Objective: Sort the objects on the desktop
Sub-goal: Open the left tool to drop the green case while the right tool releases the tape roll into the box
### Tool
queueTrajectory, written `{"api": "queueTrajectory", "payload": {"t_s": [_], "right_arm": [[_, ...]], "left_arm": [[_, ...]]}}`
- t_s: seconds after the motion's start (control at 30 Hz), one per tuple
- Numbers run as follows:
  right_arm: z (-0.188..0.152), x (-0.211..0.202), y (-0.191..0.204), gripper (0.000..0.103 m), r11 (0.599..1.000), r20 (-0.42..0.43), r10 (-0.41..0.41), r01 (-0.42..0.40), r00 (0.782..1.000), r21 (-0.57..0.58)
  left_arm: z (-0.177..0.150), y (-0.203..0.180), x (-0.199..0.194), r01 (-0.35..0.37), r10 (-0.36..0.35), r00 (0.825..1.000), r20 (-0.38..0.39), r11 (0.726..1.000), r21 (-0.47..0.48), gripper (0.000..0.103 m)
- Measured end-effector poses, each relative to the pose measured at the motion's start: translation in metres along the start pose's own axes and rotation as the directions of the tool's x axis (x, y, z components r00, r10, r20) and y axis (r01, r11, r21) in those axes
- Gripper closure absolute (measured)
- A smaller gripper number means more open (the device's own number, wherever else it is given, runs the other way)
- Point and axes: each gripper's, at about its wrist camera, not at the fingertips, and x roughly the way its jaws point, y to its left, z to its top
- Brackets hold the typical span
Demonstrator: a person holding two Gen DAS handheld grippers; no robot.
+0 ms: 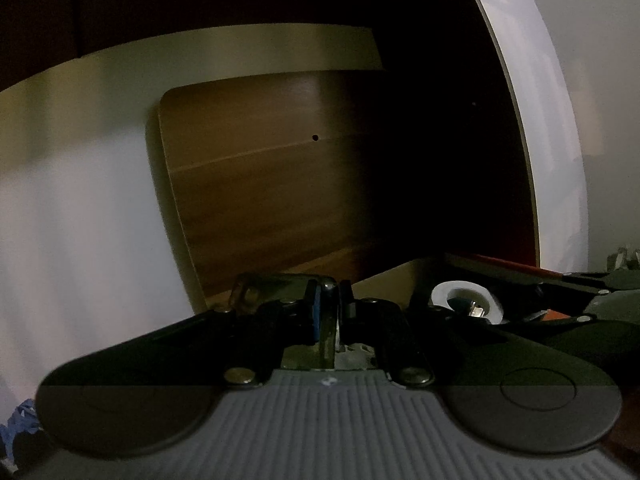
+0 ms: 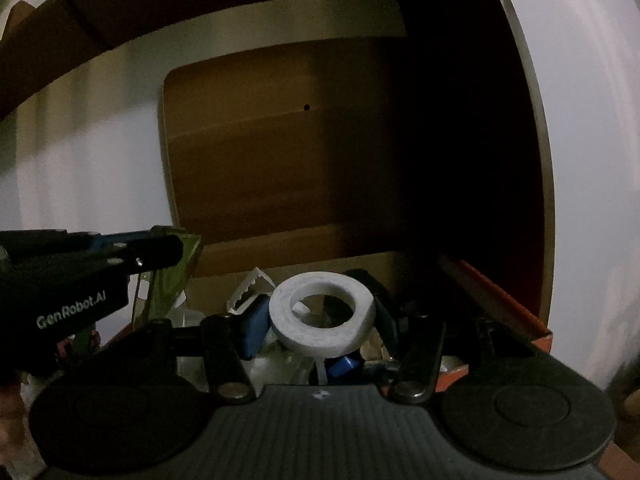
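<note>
The right gripper [image 2: 322, 316] grasps a white tape roll [image 2: 322, 312] across its outer rim above a cluttered box [image 2: 516, 304], light and stiff, likely slippery, while the left gripper [image 1: 326, 300] pinches a thin greenish clear packet [image 1: 280, 286].

Each handheld gripper has a grey ribbed housing plate at six o'clock, flanked by two round black discs at seven and five o'clock. Black linkage bars with silver rivets run forward to the fingers. The left black two-finger gripper [image 1: 328, 300] carries blue finger pads; white "GenRobot.AI" lettering marks its body at nine o'clock in the right wrist view. The right black two-finger gripper [image 2: 322, 320] also has blue pads [image 2: 254, 326].
</note>
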Motion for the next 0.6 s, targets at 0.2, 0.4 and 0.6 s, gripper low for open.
{"api": "queueTrajectory", "payload": {"t_s": [0.2, 0.4, 0.6], "right_arm": [[0.001, 0.007, 0.001, 0.049, 1.0, -0.008, -0.007, 0.007, 1.0, 0.001], [0.001, 0.011, 0.005, 0.047, 1.0, -0.012, -0.008, 0.008, 1.0, -0.002], [-0.002, 0.011, 0.005, 0.032, 1.0, 0.006, -0.015, 0.015, 1.0, 0.005]], "left_arm": [[-0.001, -0.002, 0.0, 0.013, -0.013, 1.0, -0.007, 1.0, -0.003, 0.091], [-0.003, -0.001, -0.002, 0.015, -0.015, 1.0, -0.009, 1.0, -0.027, 0.041], [-0.003, 0.001, -0.002, 0.004, -0.004, 1.0, -0.002, 0.999, -0.035, 0.03]]}}
